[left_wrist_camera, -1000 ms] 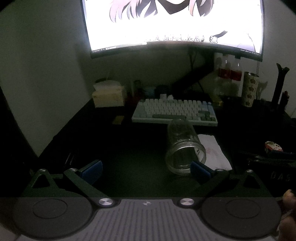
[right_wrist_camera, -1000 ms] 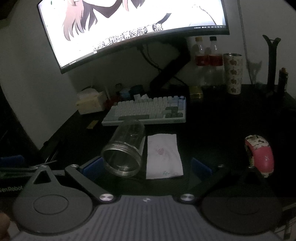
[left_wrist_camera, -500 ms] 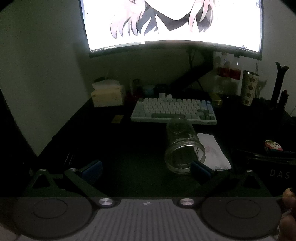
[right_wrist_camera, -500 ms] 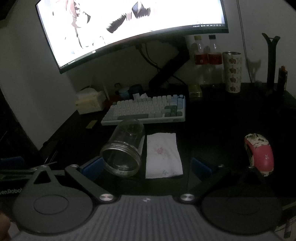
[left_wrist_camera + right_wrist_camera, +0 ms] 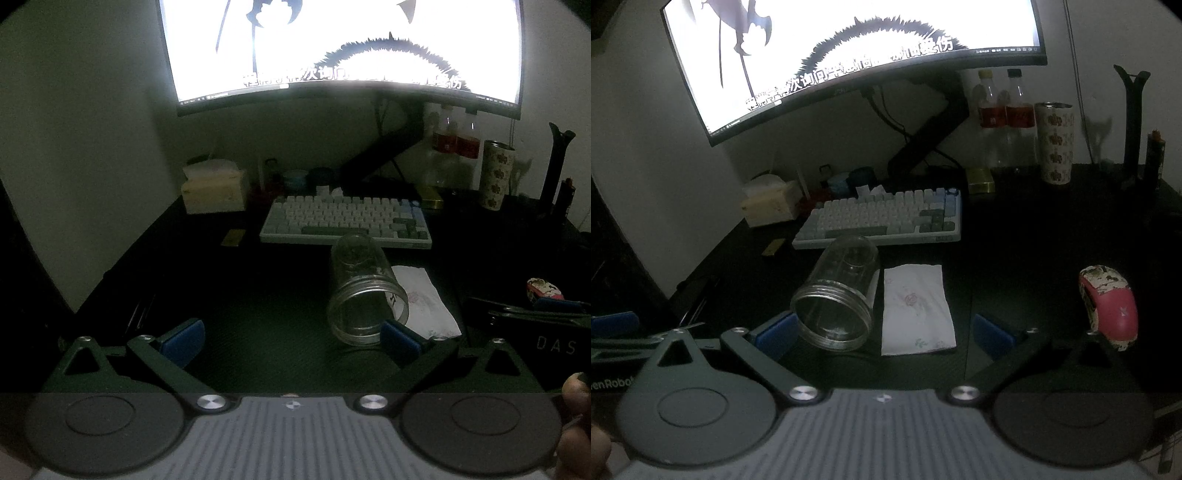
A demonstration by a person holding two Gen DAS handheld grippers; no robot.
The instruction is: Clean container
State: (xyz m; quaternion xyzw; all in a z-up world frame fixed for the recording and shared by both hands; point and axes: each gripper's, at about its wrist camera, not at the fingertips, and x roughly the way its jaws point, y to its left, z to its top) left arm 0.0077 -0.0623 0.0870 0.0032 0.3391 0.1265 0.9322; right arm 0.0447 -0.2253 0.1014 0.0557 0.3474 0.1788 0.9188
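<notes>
A clear glass jar (image 5: 364, 291) lies on its side on the dark desk, its open mouth facing me; it also shows in the right wrist view (image 5: 838, 295). A folded white tissue (image 5: 916, 310) lies flat just right of it, also seen in the left wrist view (image 5: 424, 306). My left gripper (image 5: 291, 339) is open and empty; its right pad sits just in front of the jar's mouth. My right gripper (image 5: 882, 332) is open and empty, its left pad beside the jar's mouth, with the tissue between its fingers.
A white keyboard (image 5: 882, 218) lies behind the jar under a bright monitor (image 5: 849, 48). A tissue box (image 5: 214, 188) stands back left. Bottles (image 5: 1004, 110) and a patterned tumbler (image 5: 1054, 144) stand back right. A pink mouse (image 5: 1108, 306) lies right.
Both grippers stay nearly still and open. Only the picture on the monitor has changed.
</notes>
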